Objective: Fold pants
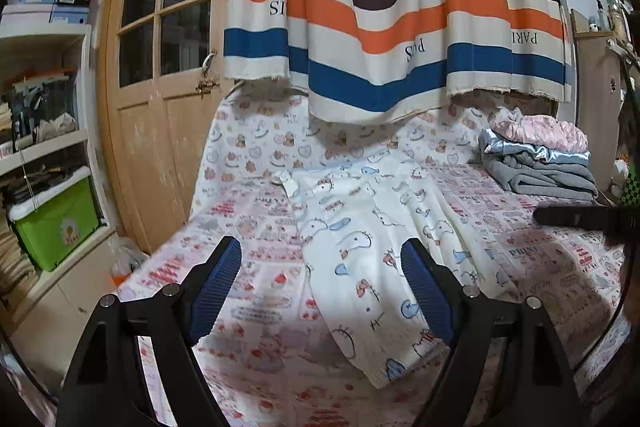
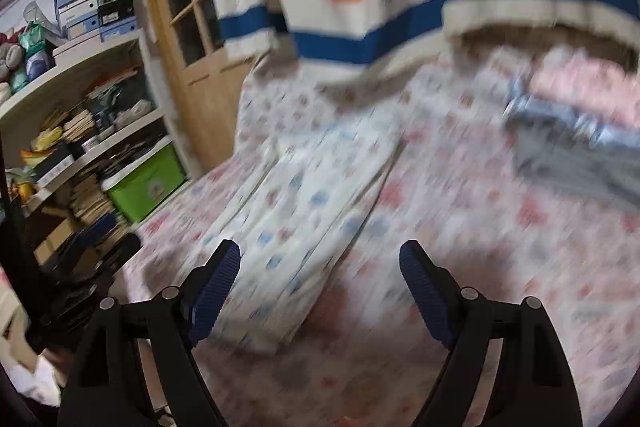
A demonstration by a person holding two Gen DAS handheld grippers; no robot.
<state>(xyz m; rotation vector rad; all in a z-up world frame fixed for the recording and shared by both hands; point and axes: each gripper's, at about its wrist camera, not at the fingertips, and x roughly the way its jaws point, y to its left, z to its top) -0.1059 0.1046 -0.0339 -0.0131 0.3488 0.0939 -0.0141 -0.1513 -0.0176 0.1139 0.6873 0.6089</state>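
Note:
White pants [image 1: 360, 239] printed with blue and pink cartoon figures lie lengthwise on a bed with a pink-patterned sheet [image 1: 248, 211], one leg laid over the other. My left gripper [image 1: 320, 244] hovers over the near leg end, open, its blue pads [image 1: 218, 287] apart with nothing pressed between them. In the blurred right wrist view the same pants [image 2: 304, 211] run from the middle toward the lower left. My right gripper [image 2: 320, 247] is open above their near end and the sheet [image 2: 480, 247], holding nothing.
A stack of folded clothes [image 1: 540, 163] sits at the bed's far right. A striped curtain [image 1: 380, 27] hangs over the bed's far end beside a wooden door [image 1: 160, 67]. Shelves with a green bin [image 1: 56, 223] stand left. A black bar [image 1: 580, 217] pokes in from the right edge.

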